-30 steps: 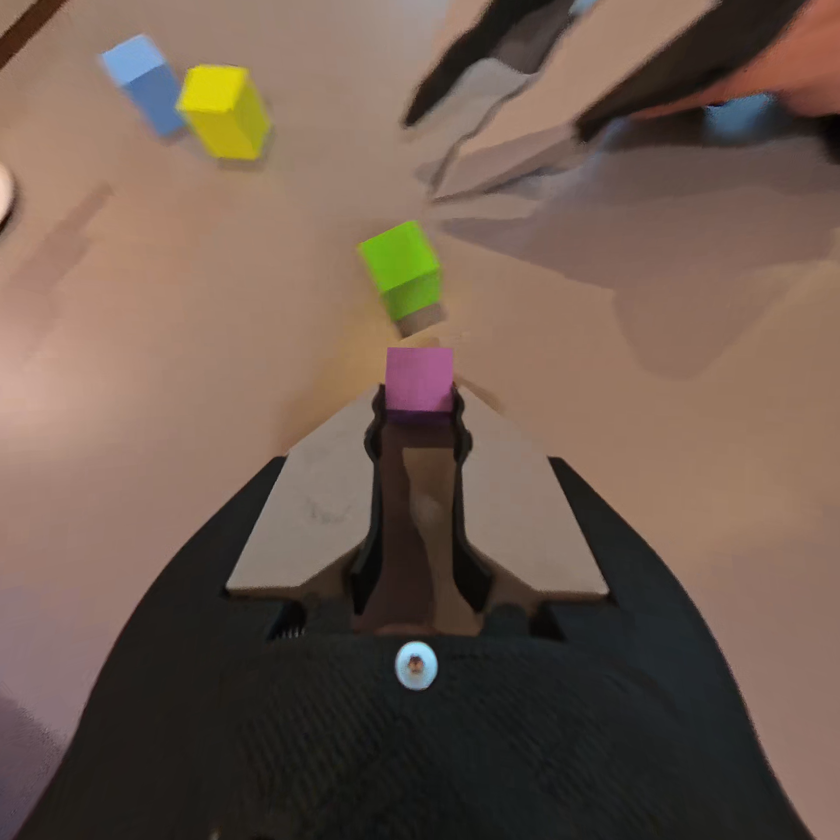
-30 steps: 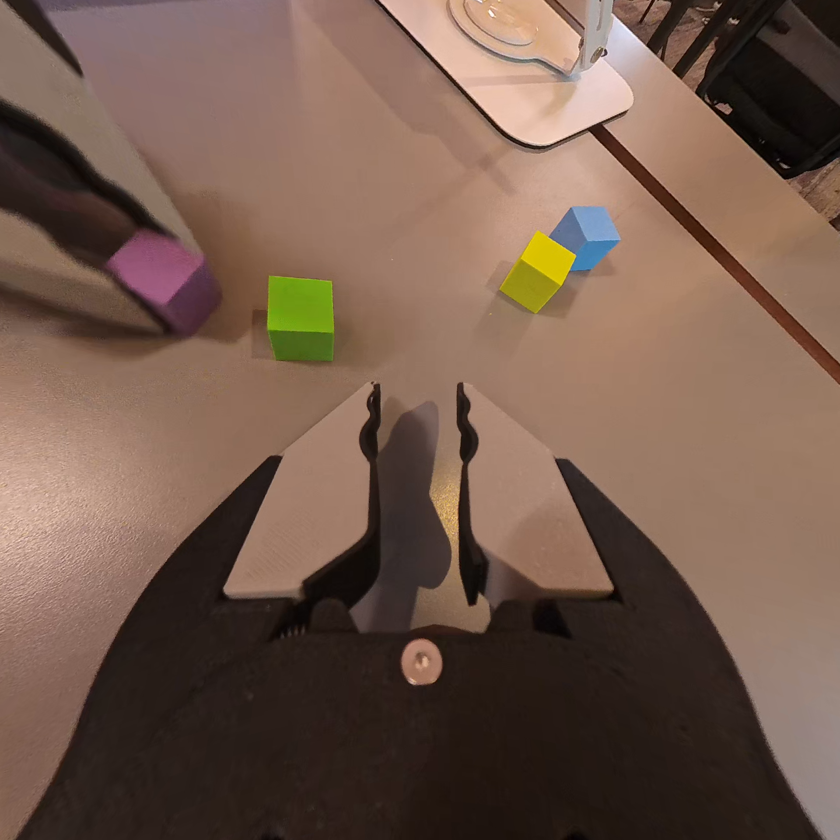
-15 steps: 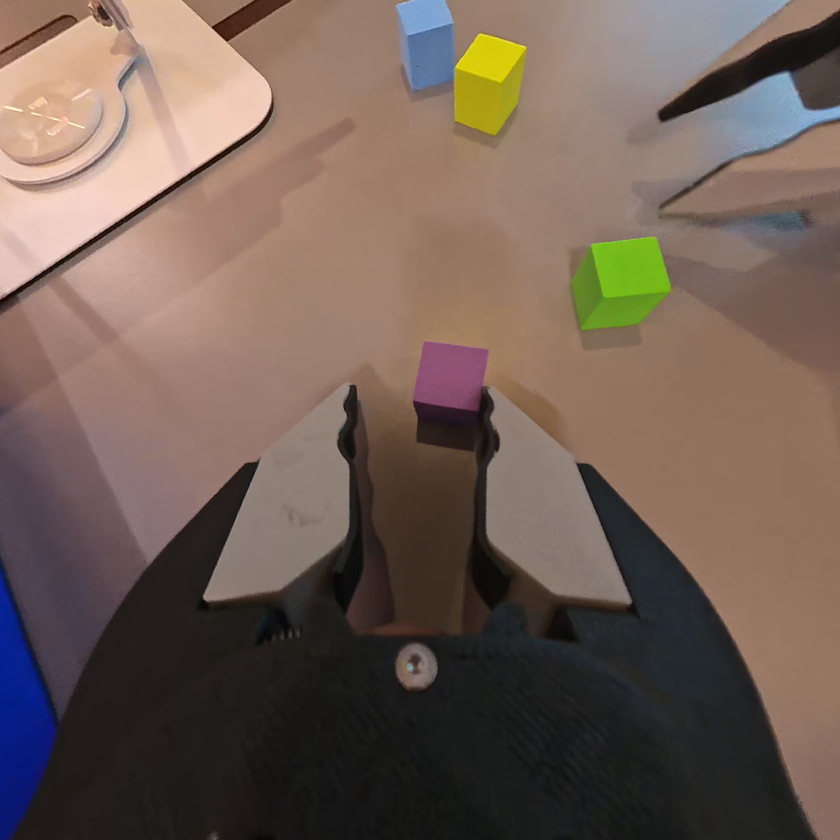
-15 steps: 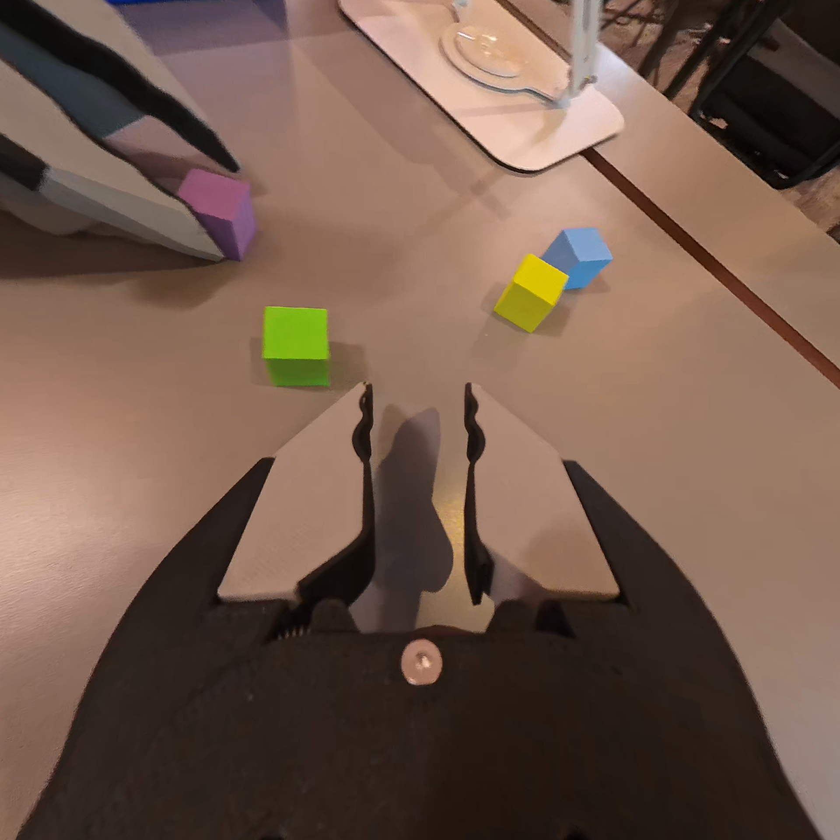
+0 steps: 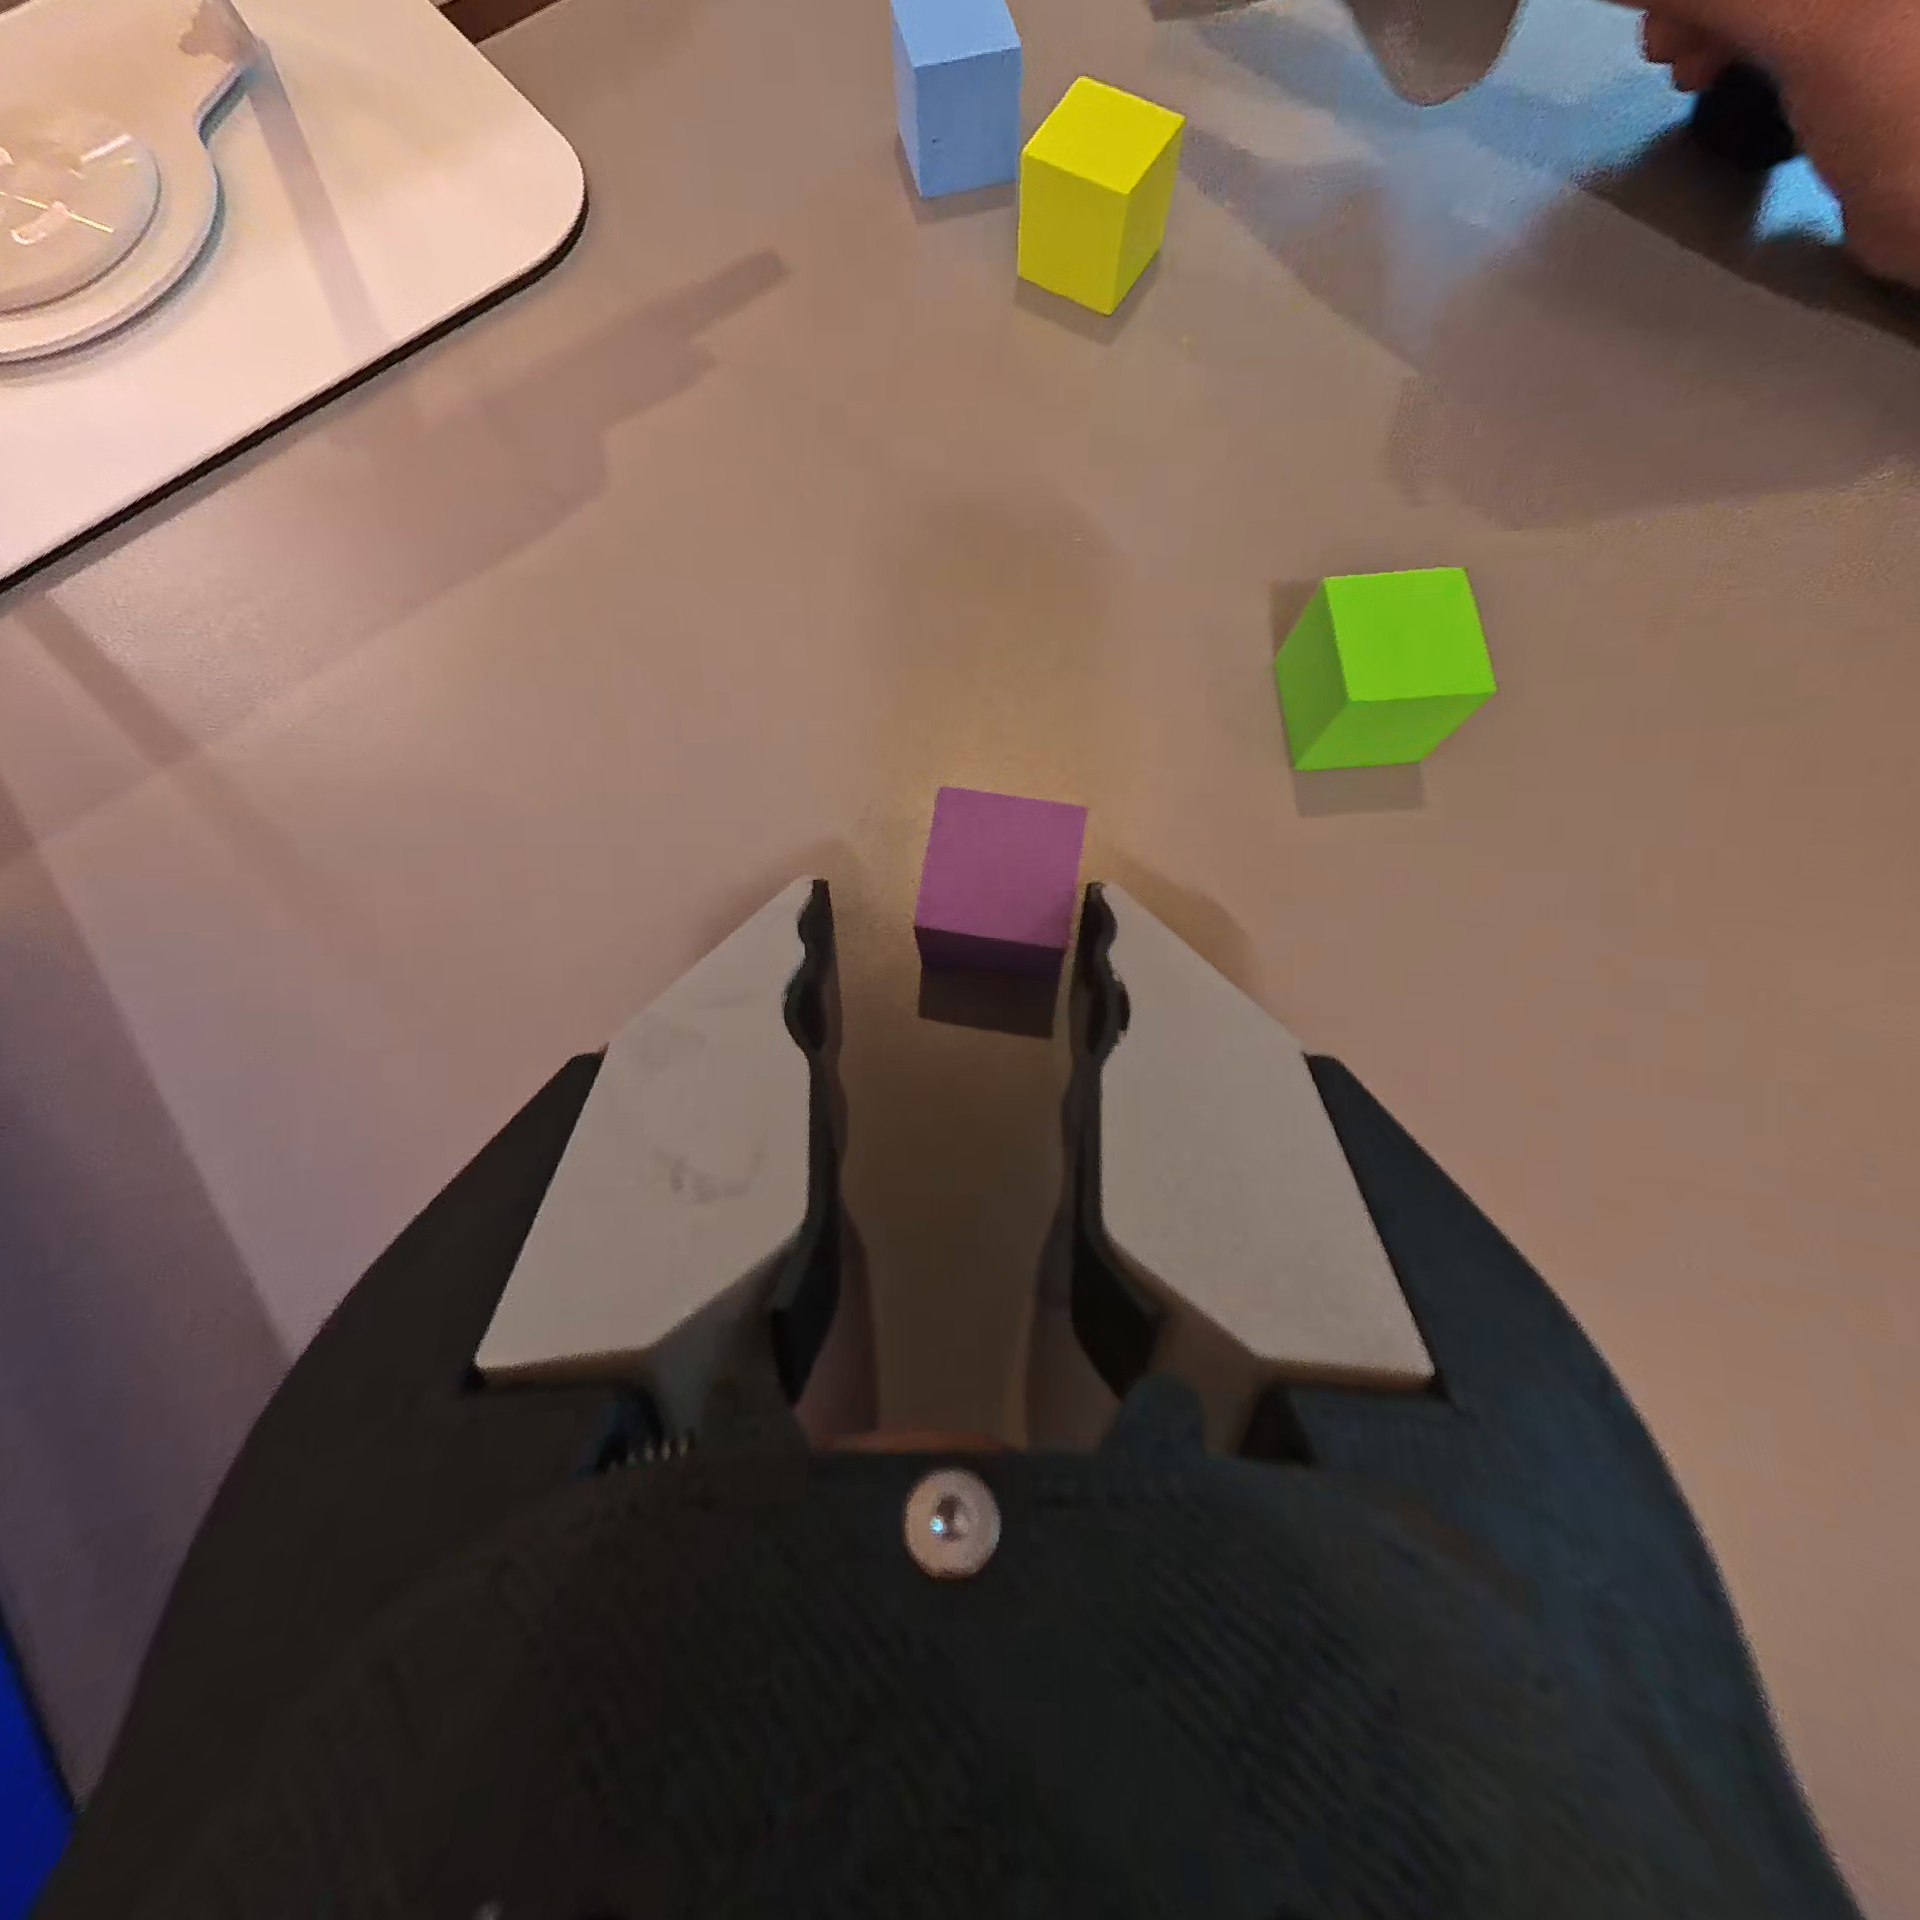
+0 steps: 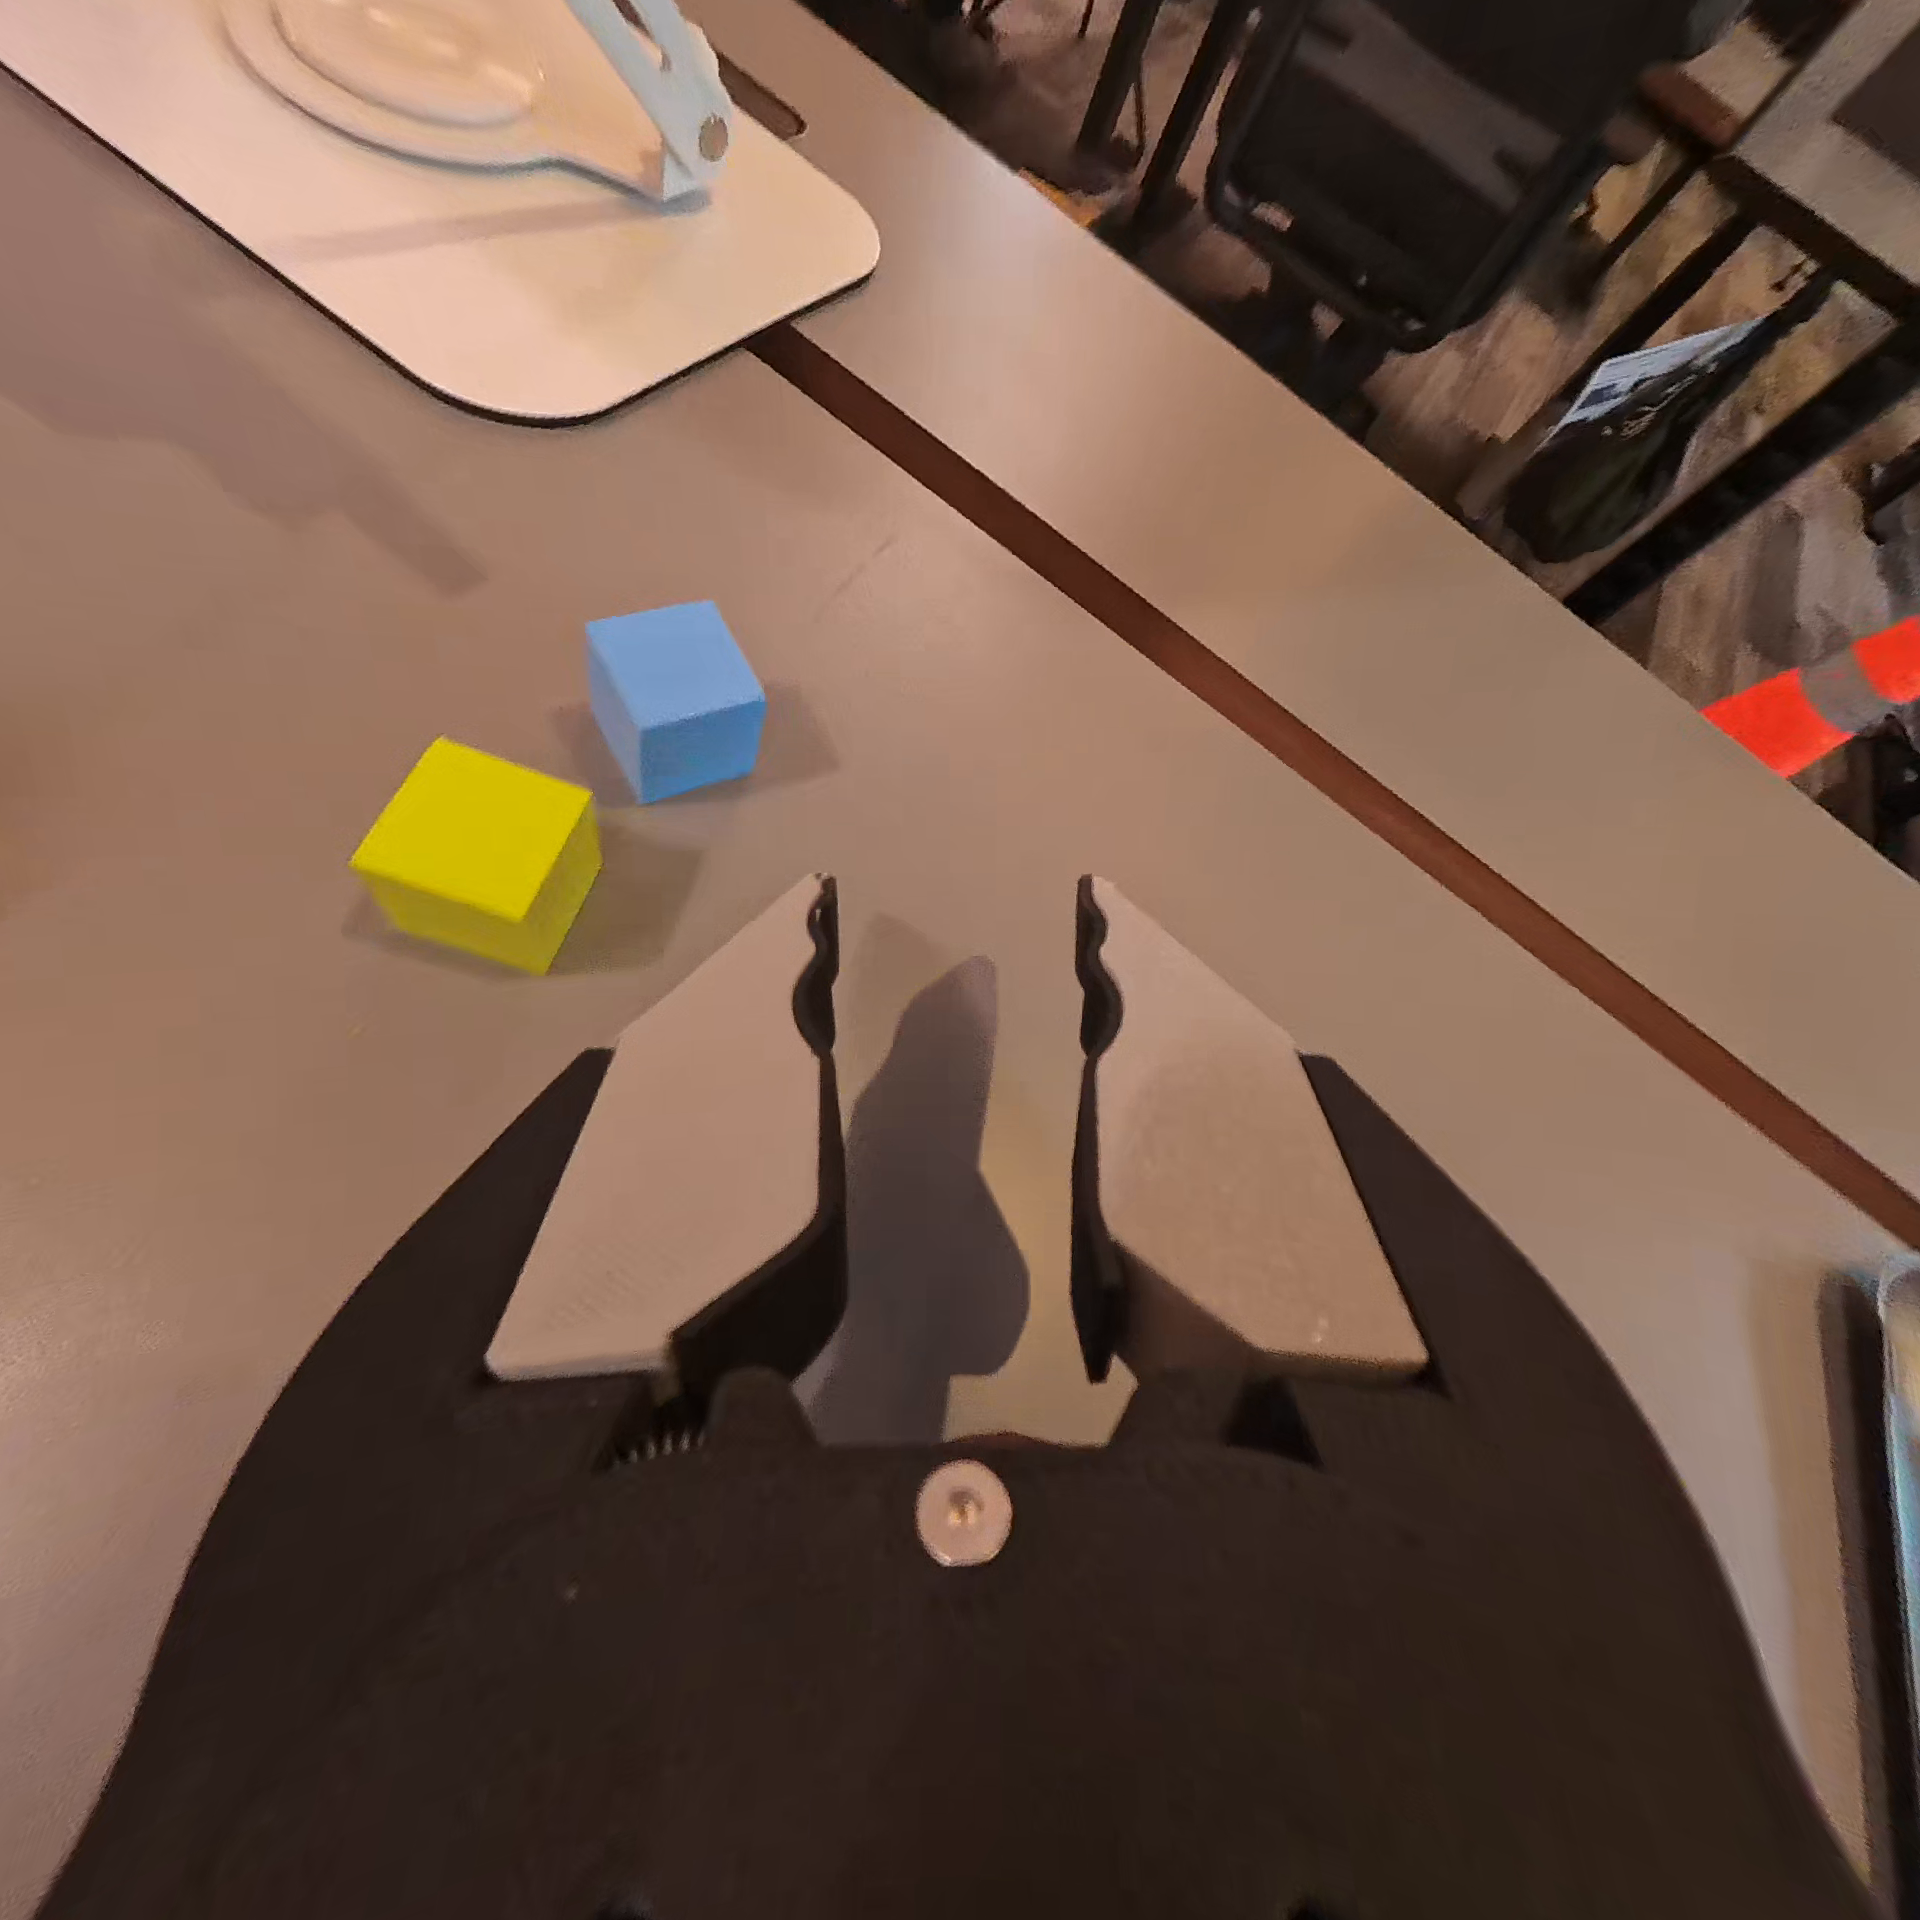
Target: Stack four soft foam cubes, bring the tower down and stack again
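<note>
The purple cube sits on the grey table, right at the tips of the left gripper. That gripper's jaws are spread wider than the cube; the cube lies nearer the right finger, and whether it touches that tip cannot be told. Nothing is held.

The green cube rests alone on the table, off to the right of the purple one and well apart from it. Farther away the yellow cube and the blue cube stand side by side, close together; in the right wrist view their near corners look almost touching. No cube is on another.

The right gripper hangs above bare table with its jaws apart and empty, the yellow cube and blue cube ahead to its left.

A white pad with a clear round stand lies beyond the cubes. A dark seam crosses the tabletop.
</note>
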{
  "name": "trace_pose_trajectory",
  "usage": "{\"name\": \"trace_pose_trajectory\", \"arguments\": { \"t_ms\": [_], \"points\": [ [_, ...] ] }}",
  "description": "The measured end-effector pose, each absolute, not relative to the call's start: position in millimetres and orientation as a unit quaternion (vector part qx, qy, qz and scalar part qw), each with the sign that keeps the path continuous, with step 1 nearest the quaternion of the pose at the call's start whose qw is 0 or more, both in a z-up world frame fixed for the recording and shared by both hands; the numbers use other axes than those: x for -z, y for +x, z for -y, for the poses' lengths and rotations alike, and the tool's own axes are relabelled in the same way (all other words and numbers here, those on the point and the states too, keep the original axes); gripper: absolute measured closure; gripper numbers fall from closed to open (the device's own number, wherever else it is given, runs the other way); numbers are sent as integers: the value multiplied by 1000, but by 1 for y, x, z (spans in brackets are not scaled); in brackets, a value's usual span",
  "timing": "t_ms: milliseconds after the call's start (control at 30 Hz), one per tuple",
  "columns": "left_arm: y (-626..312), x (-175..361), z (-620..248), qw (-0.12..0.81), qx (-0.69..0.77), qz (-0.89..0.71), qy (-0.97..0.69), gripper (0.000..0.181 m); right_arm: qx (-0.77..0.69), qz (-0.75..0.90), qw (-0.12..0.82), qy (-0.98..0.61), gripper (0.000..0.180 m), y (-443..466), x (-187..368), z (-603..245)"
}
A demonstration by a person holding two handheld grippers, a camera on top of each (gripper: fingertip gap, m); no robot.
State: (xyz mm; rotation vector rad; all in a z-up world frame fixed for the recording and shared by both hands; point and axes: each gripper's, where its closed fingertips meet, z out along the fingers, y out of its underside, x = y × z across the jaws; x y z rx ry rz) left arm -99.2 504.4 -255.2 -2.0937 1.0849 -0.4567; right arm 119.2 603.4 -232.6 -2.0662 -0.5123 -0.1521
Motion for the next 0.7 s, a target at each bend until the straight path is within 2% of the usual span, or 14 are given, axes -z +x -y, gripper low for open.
{"name": "trace_pose_trajectory", "arguments": {
  "t_ms": [167,200,233,267,333,400,433,500,533,567,700],
  "points": [
    [-99,256,-504,359,180,-419,-814,133,10,321,442,-838,137,79,248,-616],
    [-99,256,-504,358,181,-419,-814,133,13,348,446,-824,140,70,248,-612],
    [-99,256,-504,358,182,-419,-815,133,4,382,455,-804,133,56,246,-603],
    [-99,256,-504,358,182,-418,-815,133,-14,420,460,-782,135,40,244,-591],
    [-99,256,-504,358,182,-419,-815,133,-27,461,482,-744,160,21,237,-576],
    [-99,256,-504,359,180,-418,-815,133,5,425,522,-740,168,29,224,-588],
    [-99,256,-504,359,180,-418,-815,134,15,394,522,-756,159,39,224,-597],
    [-98,256,-503,359,180,-419,-814,134,-3,347,491,-799,110,51,232,-608],
    [-97,256,-502,359,180,-419,-814,135,-12,328,476,-816,97,55,236,-611],
    [-97,256,-502,359,181,-420,-813,135,-23,317,469,-824,94,57,237,-612],
    [-95,256,-501,357,184,-422,-813,134,-37,303,480,-822,104,58,233,-614]
  ]
}}
